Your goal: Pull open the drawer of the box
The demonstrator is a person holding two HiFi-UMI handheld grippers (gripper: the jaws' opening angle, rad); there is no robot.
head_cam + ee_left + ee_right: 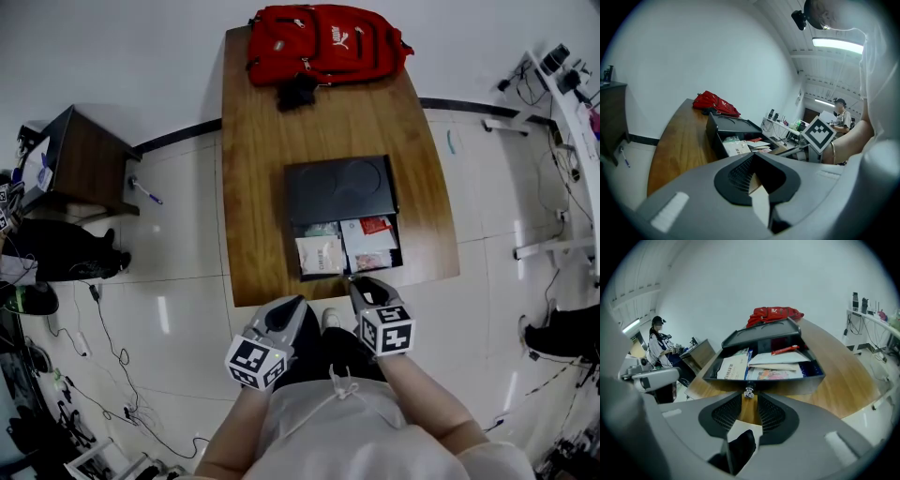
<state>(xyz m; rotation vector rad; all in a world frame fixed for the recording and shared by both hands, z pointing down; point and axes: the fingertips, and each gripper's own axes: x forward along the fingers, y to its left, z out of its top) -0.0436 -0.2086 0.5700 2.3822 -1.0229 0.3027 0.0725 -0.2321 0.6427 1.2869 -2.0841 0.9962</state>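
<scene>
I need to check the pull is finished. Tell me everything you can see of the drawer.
The drawer is a shallow black tray, matte like plastic, slid out of the black box toward the person, over the wooden table. A small metal knob sits mid-front. Inside lie papers, printed packets and a red item. The right hand-held gripper stands open just short of the knob, not pressing it.

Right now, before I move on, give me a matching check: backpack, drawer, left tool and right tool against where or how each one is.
1 red backpack
2 drawer
3 left tool
4 right tool

a jaws apart, facing the knob
b far end of the table
c jaws together, empty
d pulled out, papers inside

Pairs: 1-b, 2-d, 3-c, 4-a
</scene>
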